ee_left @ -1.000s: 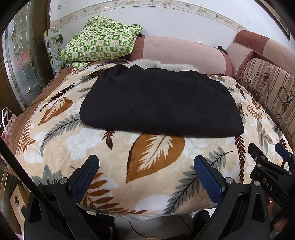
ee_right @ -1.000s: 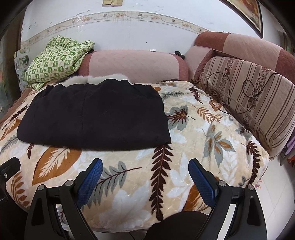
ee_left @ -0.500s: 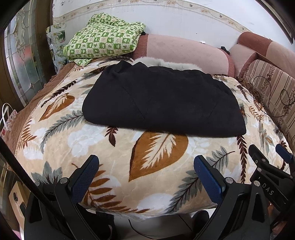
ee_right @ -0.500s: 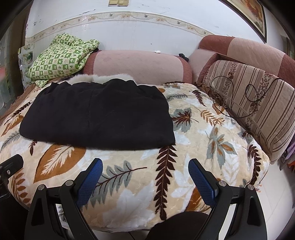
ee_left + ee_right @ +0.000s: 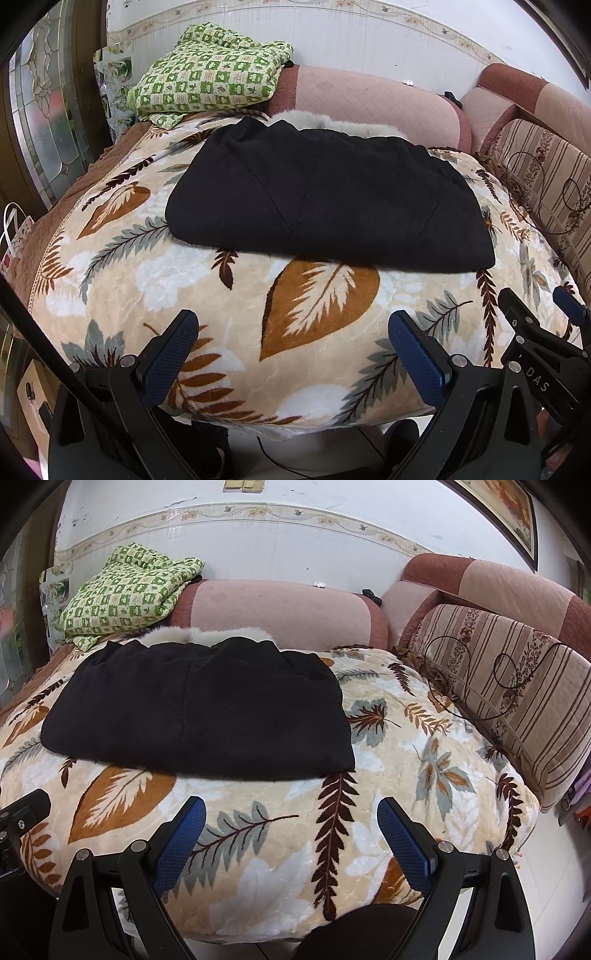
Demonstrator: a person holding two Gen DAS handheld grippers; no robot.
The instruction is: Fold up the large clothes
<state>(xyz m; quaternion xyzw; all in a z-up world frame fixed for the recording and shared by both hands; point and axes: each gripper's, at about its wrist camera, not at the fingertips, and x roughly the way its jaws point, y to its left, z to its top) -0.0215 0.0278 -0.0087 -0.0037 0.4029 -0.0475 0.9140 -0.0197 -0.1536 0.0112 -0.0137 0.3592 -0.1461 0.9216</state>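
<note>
A black garment (image 5: pixel 328 199) (image 5: pixel 199 709) lies folded into a flat rectangle on the leaf-patterned blanket (image 5: pixel 229 295) (image 5: pixel 399 760). A grey-white fur trim (image 5: pixel 343 123) (image 5: pixel 203 635) peeks out along its far edge. My left gripper (image 5: pixel 293 332) hangs open over the blanket's near edge, well short of the garment, holding nothing. My right gripper (image 5: pixel 291 818) is open too, in front of the garment's near right corner and apart from it. The right gripper's black frame (image 5: pixel 535 332) shows at the lower right of the left wrist view.
A green checked quilt (image 5: pixel 210 77) (image 5: pixel 129 590) is piled on the pink sofa back (image 5: pixel 369 99) (image 5: pixel 273 609). Striped cushions (image 5: pixel 517 686) line the right side. A glass door (image 5: pixel 48 122) stands at the left. Floor shows at the lower right (image 5: pixel 554 886).
Both views have shifted slightly: the garment and blanket sit a little lower and nearer in frame. Both grippers stay open and empty; the garment has not moved on the blanket.
</note>
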